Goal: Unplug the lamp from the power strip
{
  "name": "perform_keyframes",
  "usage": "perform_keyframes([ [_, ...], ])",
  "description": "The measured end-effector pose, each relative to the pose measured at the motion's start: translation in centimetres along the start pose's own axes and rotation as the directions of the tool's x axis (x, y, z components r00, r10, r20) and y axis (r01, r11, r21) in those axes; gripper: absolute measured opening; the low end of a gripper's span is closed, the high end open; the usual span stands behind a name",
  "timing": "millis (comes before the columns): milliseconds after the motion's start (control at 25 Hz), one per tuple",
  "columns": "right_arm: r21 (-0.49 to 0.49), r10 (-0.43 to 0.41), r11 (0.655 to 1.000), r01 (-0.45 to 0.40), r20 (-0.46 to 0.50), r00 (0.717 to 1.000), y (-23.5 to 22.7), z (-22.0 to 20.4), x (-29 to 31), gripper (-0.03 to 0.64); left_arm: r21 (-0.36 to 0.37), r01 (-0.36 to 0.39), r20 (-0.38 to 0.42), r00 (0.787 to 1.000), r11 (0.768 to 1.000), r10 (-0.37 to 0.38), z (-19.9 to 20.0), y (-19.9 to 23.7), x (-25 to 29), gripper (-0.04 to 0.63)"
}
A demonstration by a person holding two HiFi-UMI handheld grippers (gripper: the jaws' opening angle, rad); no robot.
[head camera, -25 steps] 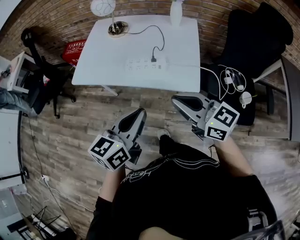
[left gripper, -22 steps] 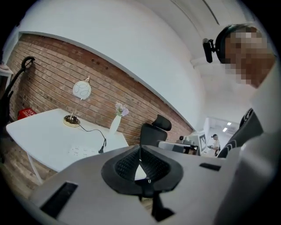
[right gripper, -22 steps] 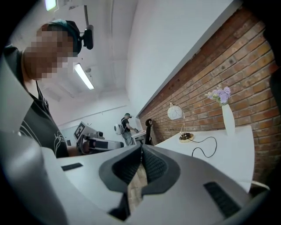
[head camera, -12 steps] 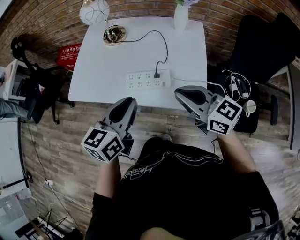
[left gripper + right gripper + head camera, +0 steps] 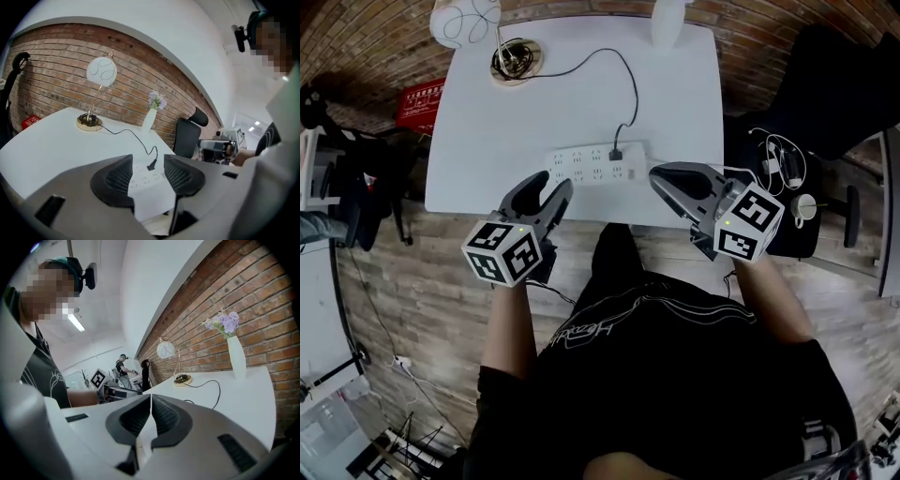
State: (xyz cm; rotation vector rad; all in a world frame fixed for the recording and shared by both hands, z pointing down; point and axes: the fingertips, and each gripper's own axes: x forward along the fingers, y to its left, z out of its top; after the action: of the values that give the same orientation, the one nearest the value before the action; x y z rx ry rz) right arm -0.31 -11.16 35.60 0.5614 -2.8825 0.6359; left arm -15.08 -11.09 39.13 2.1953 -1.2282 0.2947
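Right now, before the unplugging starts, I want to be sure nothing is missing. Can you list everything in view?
table: one, white, against the brick wall
lamp: one, white globe shade on a gold base, table's far left corner
cord: one, black, from the lamp base to the plug
plug: one, black, seated in the power strip toward its right end
power strip: one, white, near the table's front edge
vase: one, white, purple flowers, table's far right corner
box: one, red, on the floor left of the table
chairs: two, black, one on each side of the table
left gripper: one, grey, in front of the power strip, jaws opening, nothing between them
right gripper: one, grey, right of the strip, jaws together, empty
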Motion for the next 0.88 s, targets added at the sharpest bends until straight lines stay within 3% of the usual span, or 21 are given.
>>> perform_keyframes([
  [320,0.060,-0.030,0.998,0.034,-0.060,0.998,-2.8,-2.9,1.9,-0.002,-0.084,-0.111,-0.136,0.986,0.990,0.099,-3.3,7.2,4.5,0.238],
  [560,-0.012,-0.039,0.999,0.038,-0.100,0.994,-4.6,-4.1,3.4,-0.002,-0.085,-0.130,-0.219,0.970,0.988,0.109,-5.4,9.5,7.1,0.245],
  [880,-0.104,-0.037,0.994,0.020,-0.157,0.987,-6.8,-5.2,5.6,0.000,-0.089,-0.133,-0.273,0.956,0.987,0.104,-7.0,10.3,8.3,0.246],
])
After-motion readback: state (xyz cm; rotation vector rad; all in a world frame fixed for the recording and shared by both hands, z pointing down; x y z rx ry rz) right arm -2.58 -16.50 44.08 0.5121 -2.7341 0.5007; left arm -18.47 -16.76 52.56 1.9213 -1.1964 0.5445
